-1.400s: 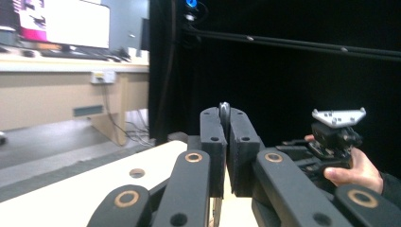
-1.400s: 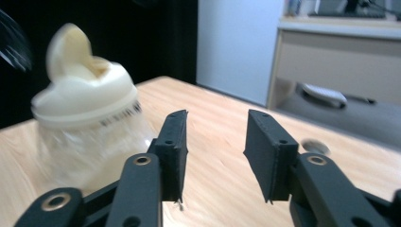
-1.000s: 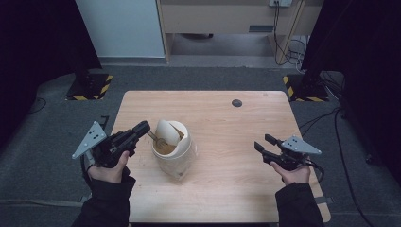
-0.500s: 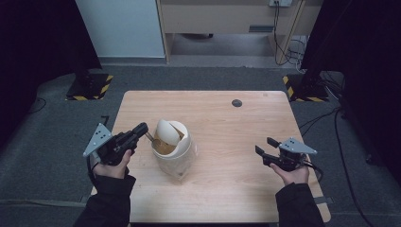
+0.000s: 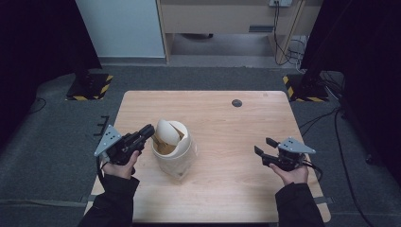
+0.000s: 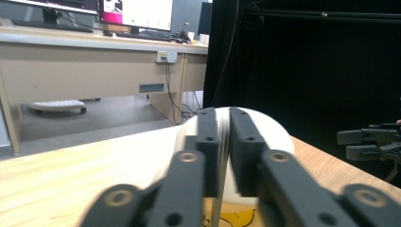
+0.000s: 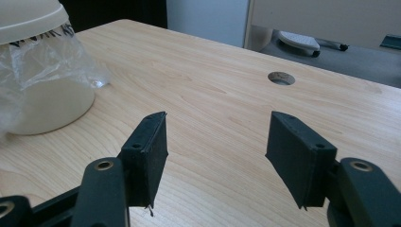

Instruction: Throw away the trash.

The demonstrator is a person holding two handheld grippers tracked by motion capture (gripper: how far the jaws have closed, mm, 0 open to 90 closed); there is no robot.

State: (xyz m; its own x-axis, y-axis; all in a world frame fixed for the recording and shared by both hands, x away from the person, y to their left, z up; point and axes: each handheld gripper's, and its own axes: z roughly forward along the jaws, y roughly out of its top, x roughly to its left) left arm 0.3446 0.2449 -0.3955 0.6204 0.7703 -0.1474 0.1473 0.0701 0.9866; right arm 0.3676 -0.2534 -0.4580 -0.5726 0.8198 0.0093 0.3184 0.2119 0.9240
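Note:
A cream bin [image 5: 174, 158] with a clear plastic liner stands left of the table's middle, its swing lid [image 5: 168, 132] tilted up. My left gripper [image 5: 149, 131] reaches the lid from the left. In the left gripper view the lid's thin edge stands between the jaws of the left gripper [image 6: 224, 142], which have just been opening and now leave a narrow gap around it. My right gripper [image 5: 265, 146] hovers over the table's right side, open with nothing between its fingers. In the right gripper view, the right gripper [image 7: 217, 151] points at bare wood with the bin [image 7: 42, 94] at the far left.
A round cable hole [image 5: 237, 102] sits near the table's [image 5: 227, 189] far edge. The liner [image 7: 56, 52] bulges out around the bin's rim. A desk with a monitor and dark curtains stand beyond the table.
My left hand has moved right and sunk a little toward the bin; its tips stay at the tilted lid. The right gripper has hardly moved.

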